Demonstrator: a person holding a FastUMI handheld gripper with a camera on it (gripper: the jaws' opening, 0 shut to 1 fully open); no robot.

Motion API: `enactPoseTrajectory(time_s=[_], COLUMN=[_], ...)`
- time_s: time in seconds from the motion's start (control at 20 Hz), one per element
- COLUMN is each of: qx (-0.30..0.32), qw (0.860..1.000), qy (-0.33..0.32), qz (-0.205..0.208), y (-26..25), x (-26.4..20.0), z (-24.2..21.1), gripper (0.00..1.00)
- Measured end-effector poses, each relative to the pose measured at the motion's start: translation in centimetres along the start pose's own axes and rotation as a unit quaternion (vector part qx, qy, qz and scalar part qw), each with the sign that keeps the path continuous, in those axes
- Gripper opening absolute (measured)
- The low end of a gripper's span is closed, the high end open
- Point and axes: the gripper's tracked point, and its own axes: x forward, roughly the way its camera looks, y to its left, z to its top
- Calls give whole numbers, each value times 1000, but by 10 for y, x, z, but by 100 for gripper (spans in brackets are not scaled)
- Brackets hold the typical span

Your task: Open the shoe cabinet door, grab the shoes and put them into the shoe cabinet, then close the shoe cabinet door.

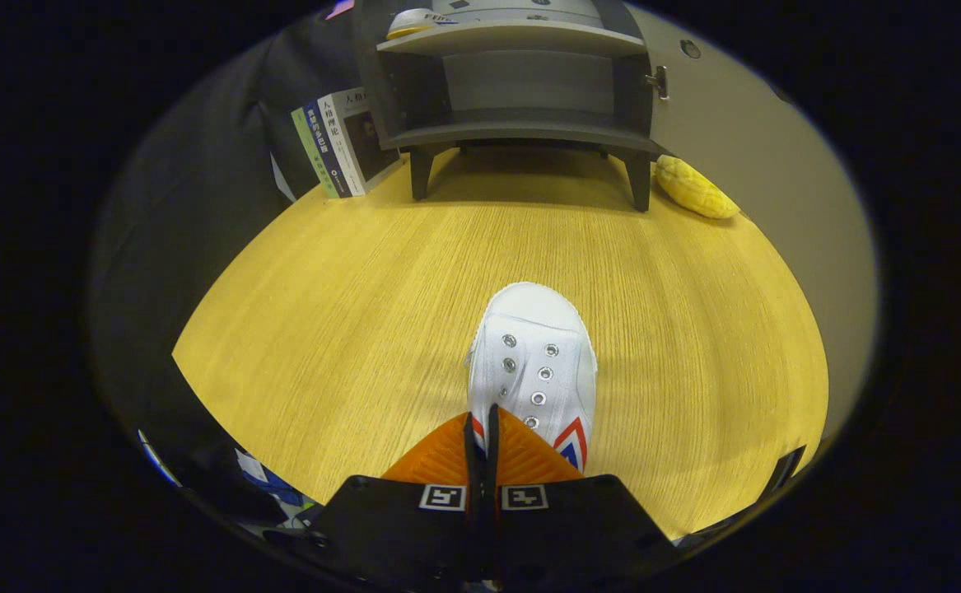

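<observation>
Ribbed orange fingers (481,449) pinching white canvas shoe (534,362)

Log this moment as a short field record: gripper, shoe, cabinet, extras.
gripper: gripper closed on the white shoe, orange fingers nearly touching
shoe: toe pointing toward the cabinet
cabinet: shoe cabinet beyond, door swung open, lower shelf bare
extras: books leaning beside cabinet, yellow object by its other leg
surface: wooden table
</observation>
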Motion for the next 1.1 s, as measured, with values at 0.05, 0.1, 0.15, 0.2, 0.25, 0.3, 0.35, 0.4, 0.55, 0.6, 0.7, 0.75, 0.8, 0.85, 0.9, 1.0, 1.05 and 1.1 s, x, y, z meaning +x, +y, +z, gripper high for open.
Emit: enactPoseTrajectory(time_s=[0.05, 0.1, 0.15, 0.2, 0.25, 0.3, 0.35, 0.4, 0.55, 0.6, 0.7, 0.75, 0.8, 0.85, 0.9, 1.0, 1.05, 1.1], qx=[5, 8, 14, 18, 21, 28, 32, 39, 55, 58, 64, 65, 67, 69, 69, 66, 63, 60], qw=[1000, 1000, 1000, 999, 999, 999, 998, 997, 995, 994, 992, 991, 990, 988, 987, 983, 982, 981], qy=[-6, -12, -18, -24, -30, -38, -42, -50, -71, -79, -96, -104, -115, -125, -136, -158, -166, -175], qz=[4, 7, 13, 18, 21, 24, 28, 32, 42, 44, 50, 52, 55, 57, 58, 60, 60, 60], y=[-1, -1, 0, 1, 1, 3, 7, 8, 12, 13, 15, 16, 17, 18, 20, 22, 23, 25], x=[-6, -11, -16, -20, -23, -24, -24, -26, -37, -41, -49, -53, -58, -62, -67, -74, -77, -79], z=[2, 5, 7, 9, 13, 22, 29, 37, 58, 68, 87, 97, 109, 120, 133, 157, 167, 178], gripper=[2, 2, 1, 2, 2, 2, 2, 2, 2, 1, 2, 1, 2, 2, 2, 2, 1, 1])
